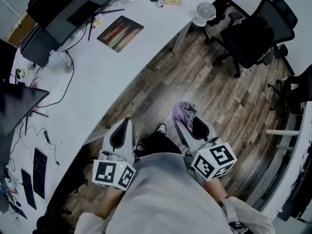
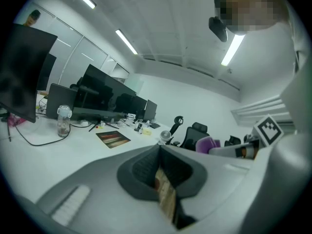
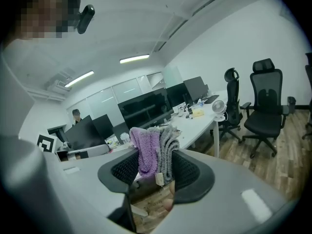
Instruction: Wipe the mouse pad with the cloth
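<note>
**Fingers low by my waist, one pair loaded**

My left gripper [image 1: 126, 124] hangs close to my body above the wooden floor [image 1: 209, 87], fingers pressed together on nothing. My right gripper [image 1: 189, 123], level beside it, pinches the purple-grey cloth [image 3: 155, 152]. The mouse pad [image 1: 120, 32] lies on the table [image 1: 107, 77], well ahead.

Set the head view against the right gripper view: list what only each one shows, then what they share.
Only the head view shows the mouse pad lying on the white desk, and a black keyboard. Only the right gripper view shows the ceiling lights and a person standing behind the monitors. Both show the purple and grey cloth clamped in the tongs of the right gripper, the small white fan and the black office chairs.
</note>
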